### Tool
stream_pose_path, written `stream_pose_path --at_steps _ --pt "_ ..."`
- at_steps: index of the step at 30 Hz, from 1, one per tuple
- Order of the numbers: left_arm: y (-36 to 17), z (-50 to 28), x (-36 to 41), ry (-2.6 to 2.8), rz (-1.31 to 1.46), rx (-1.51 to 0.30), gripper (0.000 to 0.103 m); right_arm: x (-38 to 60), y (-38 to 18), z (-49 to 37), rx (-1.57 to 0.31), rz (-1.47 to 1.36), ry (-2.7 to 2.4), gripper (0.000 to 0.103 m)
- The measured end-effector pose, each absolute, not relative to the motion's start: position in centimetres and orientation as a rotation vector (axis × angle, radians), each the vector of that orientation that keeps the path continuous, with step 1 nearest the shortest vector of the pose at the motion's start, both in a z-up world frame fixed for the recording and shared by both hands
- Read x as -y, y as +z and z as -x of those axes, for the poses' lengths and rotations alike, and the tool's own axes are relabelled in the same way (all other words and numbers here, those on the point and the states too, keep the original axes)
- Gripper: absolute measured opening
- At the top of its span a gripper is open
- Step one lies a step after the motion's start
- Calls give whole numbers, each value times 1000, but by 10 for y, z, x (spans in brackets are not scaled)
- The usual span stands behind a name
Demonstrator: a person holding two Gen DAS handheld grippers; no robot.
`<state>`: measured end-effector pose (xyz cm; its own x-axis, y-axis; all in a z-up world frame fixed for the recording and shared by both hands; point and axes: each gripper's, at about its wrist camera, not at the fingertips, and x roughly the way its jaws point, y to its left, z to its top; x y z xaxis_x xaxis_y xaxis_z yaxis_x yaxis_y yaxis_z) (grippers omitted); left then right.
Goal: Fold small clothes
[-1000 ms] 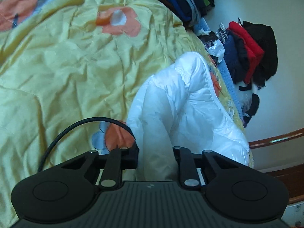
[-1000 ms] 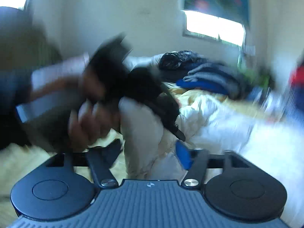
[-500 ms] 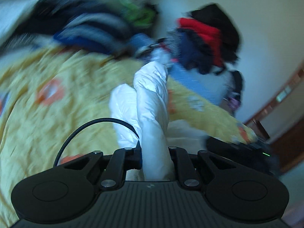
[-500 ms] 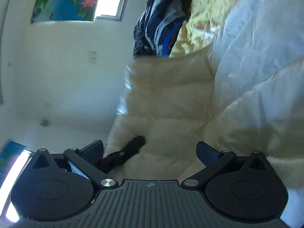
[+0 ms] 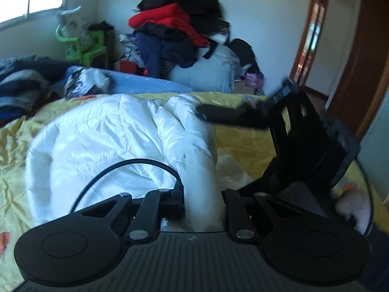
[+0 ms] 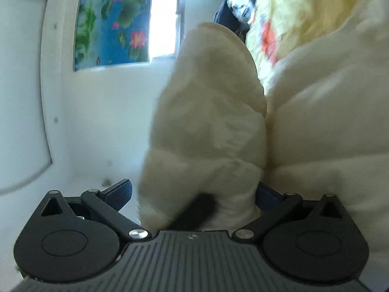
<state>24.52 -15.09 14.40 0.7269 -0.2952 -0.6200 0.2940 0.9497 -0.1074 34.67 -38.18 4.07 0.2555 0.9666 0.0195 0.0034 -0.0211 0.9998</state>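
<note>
Two grippers show on my feeds, and both are at the same white puffy jacket (image 5: 109,141). My left gripper (image 5: 203,202) has its fingers pressed against a thick roll of the jacket's fabric, a sleeve or edge by the look of it, which rises from between them and runs forward into the rest of the garment; I read that as a firm pinch on the cloth. The bulk of the jacket lies spread on the yellow bedspread (image 5: 243,141) ahead and to the left of this gripper, rumpled and partly doubled over itself. A black cable (image 5: 126,168) arcs across the lower part of the jacket just in front of the left finger. My right gripper (image 6: 194,194) appears in the left view as a dark blurred shape (image 5: 304,131) off to the right, its tip reaching onto the jacket's far fold. In its own view the fingers stand wide apart with a padded lobe of the jacket (image 6: 209,121) between them; the right finger touches the fabric, the left finger stands clear of it, so this one is spread and not clamping. A small black piece (image 6: 194,209) sits at the base of that lobe; I cannot tell what it is. Beyond the bed a heap of dark and red clothes (image 5: 175,24) rests against the wall.
</note>
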Motion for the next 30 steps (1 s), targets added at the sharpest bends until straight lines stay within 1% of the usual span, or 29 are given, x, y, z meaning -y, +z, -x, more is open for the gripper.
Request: stream_pose_path --at_steps 4,6,9,13,15,18,19,20,21,22,23,24,25,26,27,28,30 --pt "116 -214 214 -273 -232 -558 14 414 27 -342 -995 -1352 1007 102" --pt "100 -204 237 -265 -323 -530 14 418 22 -347 -990 -1347 1001 102" --pt "89 -192 253 -268 -399 -501 14 423 13 -346 -1000 -1355 985 102" --pt "81 -184 262 -281 -490 -483 14 430 8 -344 -967 -1360 968 101" --pt "71 -175 267 -282 -584 -456 14 428 18 -338 -974 -1211 925 101" --pt "55 -170 278 -266 -701 -404 16 394 36 -343 -1039 -930 915 100" --pt "51 -167 280 -263 -722 -400 20 384 40 -343 -1027 -858 916 97" --pt "48 -164 281 -265 -744 -401 26 375 44 -344 -1004 -801 923 92" --pt "44 -163 284 -268 -783 -405 42 366 47 -345 -985 -757 934 79" --pt "41 -160 285 -267 -816 -401 52 358 49 -349 -985 -720 936 67" --pt "39 -156 282 -266 -830 -383 53 355 48 -353 -990 -720 938 62" --pt "41 -150 276 -273 -827 -365 55 356 47 -357 -987 -753 948 51" --pt "45 -143 269 -292 -814 -355 59 360 46 -358 -970 -798 957 46" --pt "51 -136 260 -324 -790 -350 63 363 44 -358 -958 -831 972 45" --pt "57 -129 251 -354 -761 -347 71 365 41 -357 -958 -843 971 43" --pt "65 -121 241 -379 -728 -344 74 365 36 -357 -969 -835 956 42" --pt "80 -110 222 -410 -661 -346 75 365 16 -355 -1028 -828 909 40"
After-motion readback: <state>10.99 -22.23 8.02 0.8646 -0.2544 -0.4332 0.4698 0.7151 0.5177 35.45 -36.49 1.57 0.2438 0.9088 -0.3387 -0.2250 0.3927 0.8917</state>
